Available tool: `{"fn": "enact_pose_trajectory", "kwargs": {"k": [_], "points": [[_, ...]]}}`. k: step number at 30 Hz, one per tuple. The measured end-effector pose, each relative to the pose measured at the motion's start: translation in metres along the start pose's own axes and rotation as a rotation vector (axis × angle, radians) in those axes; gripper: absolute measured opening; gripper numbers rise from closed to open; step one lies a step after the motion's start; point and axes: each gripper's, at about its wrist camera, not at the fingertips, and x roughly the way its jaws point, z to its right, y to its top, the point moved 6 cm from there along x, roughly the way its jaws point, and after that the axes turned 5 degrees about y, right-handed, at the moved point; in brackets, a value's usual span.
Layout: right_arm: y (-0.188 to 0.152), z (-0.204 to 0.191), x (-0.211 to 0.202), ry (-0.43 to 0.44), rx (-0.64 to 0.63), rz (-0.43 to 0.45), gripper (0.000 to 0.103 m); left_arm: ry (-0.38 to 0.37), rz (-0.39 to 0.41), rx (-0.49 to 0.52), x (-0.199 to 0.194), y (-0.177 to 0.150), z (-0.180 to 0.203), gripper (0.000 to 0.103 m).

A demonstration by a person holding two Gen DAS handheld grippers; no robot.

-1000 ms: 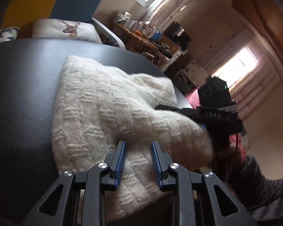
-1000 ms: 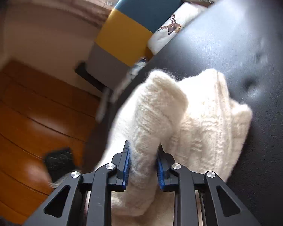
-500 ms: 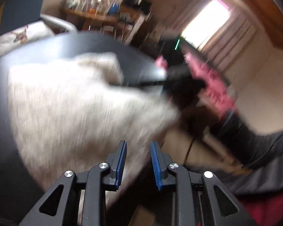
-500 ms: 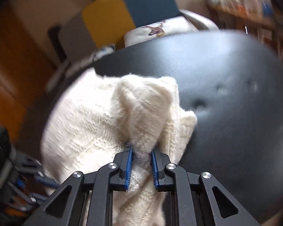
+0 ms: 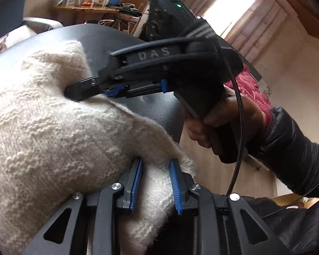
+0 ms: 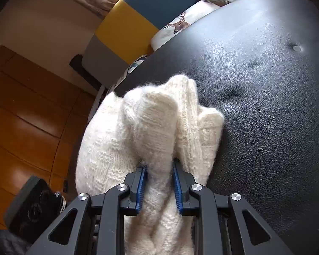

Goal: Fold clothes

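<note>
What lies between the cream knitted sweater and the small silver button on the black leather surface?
Only bare black leather, marked by two tufted dimples, separates the sweater from the button. The right wrist view shows it.

Cream ribbed-knit sweater [image 6: 151, 127], black pebbled leather seat [image 6: 265, 106], yellow, teal, perhaps grey chair [image 6: 138, 21], deer-print cushion [image 6: 180, 24]

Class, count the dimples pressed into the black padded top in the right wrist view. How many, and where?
3: one nearest the sweater, one further up, one holding a button. The sweater may hide more.
</note>
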Motion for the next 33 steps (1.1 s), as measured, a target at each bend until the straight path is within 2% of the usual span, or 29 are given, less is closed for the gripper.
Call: {"fn": "enact_pose_trajectory", "kwargs": {"k": [4,7,10,12,14,18,19,20,21,22,24,26,28,29,30,33], "points": [[-0.002,-0.002,-0.004,-0.003,-0.018,0.005,0.026,0.011,0.059,-0.017,-0.026,0.001,0.001,0.024],[0.001,-0.008,-0.007,-0.019,-0.035,0.014,0.035,0.048,0.123,-0.038,-0.054,-0.014,-0.004,0.025],[0.004,-0.019,-0.018,-0.035,-0.07,0.026,0.05,0.086,0.186,-0.062,-0.082,-0.03,-0.009,0.025],[0.006,-0.029,-0.027,-0.033,-0.088,0.044,0.069,0.111,0.217,-0.098,-0.096,-0.046,-0.015,0.025],[0.012,-0.035,-0.032,-0.009,-0.084,0.066,0.076,0.132,0.241,-0.134,-0.105,-0.057,-0.024,0.025],[0.03,-0.04,-0.016,-0.033,-0.057,0.088,0.077,0.152,0.28,-0.137,-0.112,-0.056,-0.029,0.025],[0.037,-0.041,0.0,-0.05,-0.046,0.077,0.076,0.156,0.288,-0.122,-0.112,-0.053,-0.026,0.025],[0.042,-0.041,0.012,-0.074,-0.043,0.059,0.063,0.16,0.298,-0.109,-0.111,-0.048,-0.021,0.026],[0.044,-0.041,0.021,-0.117,-0.053,0.038,0.028,0.154,0.306,-0.097,-0.109,-0.042,-0.018,0.026],[0.047,-0.046,0.025,-0.157,-0.083,0.028,0.019,0.141,0.307,-0.082,-0.103,-0.035,-0.012,0.026],[0.051,-0.059,0.027,-0.243,-0.181,0.019,0.018,0.114,0.305,-0.053,-0.092,-0.021,0.0,0.026],[0.05,-0.07,0.022,-0.347,-0.311,0.006,0.017,0.067,0.226,-0.037,-0.068,-0.019,0.007,0.027],[0.045,-0.055,0.025,-0.39,-0.327,-0.059,0.017,0.023,0.124,-0.03,-0.038,-0.025,0.011,0.026],[0.042,-0.046,0.027,-0.407,-0.327,-0.094,0.017,0.025,0.119,-0.02,-0.034,-0.03,0.014,0.023],[0.039,-0.033,0.029,-0.398,-0.311,-0.122,0.017,0.028,0.113,-0.01,-0.029,-0.036,0.016,0.023],[0.041,-0.01,0.025,-0.264,-0.216,-0.097,0.016,0.026,0.106,-0.026,-0.029,-0.043,0.02,0.023]]}}
